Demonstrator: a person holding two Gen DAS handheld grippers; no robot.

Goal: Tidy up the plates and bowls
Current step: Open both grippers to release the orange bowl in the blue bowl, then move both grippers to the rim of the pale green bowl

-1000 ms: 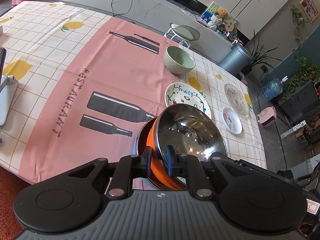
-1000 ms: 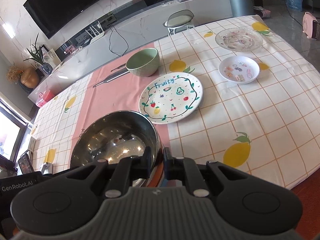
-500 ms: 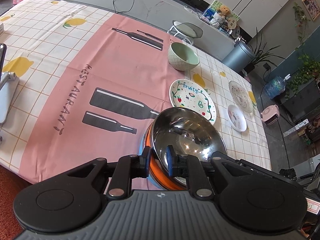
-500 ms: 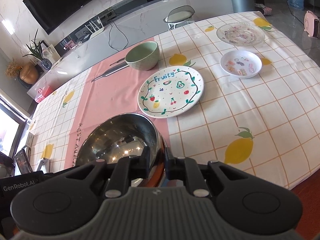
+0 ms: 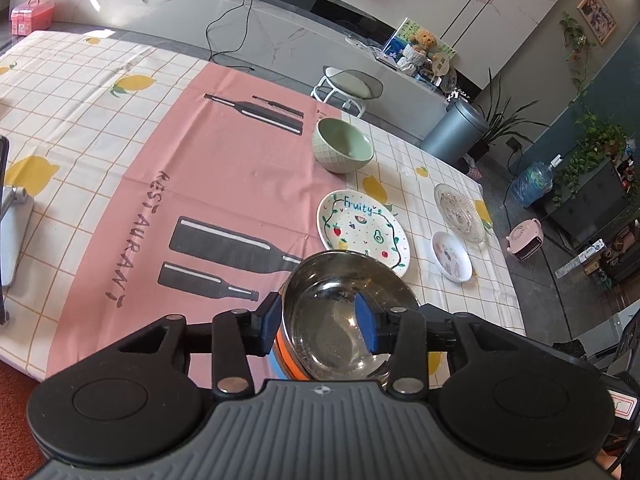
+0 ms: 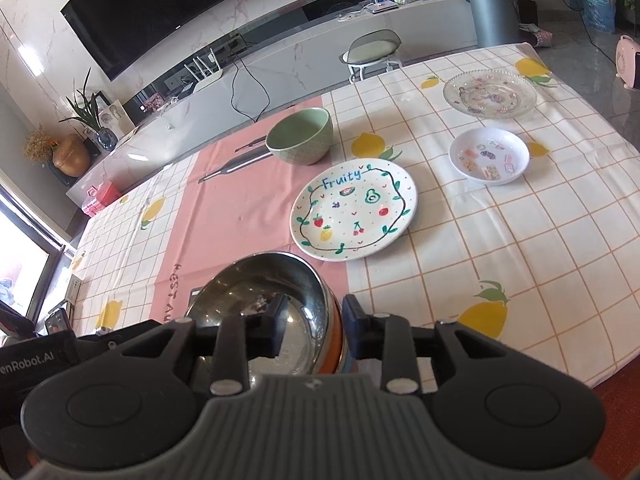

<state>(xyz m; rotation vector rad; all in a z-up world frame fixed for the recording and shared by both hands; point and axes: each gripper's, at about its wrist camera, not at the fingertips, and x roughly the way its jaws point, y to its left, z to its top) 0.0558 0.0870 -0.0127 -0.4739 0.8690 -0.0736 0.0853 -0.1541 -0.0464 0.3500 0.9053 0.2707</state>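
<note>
Left gripper [image 5: 318,326]: jaws just opened, blue pads clear on either side of the bowl's near rim, gripping nothing.
Right gripper [image 6: 312,330]: jaws also just opened, narrower, straddling the opposite rim, not pressing.
Shiny steel bowl [image 5: 340,300]: empty, nested in an orange bowl [image 5: 286,354], at the near table edge.
Pale green ceramic bowl [image 6: 300,136]: empty, upright, far side.
White "Fruity" plate [image 6: 354,208]: bare, between the two bowls.
Small white dish [image 6: 489,156]: printed pattern only.
Clear glass plate [image 6: 490,94]: beyond the dish.
</note>
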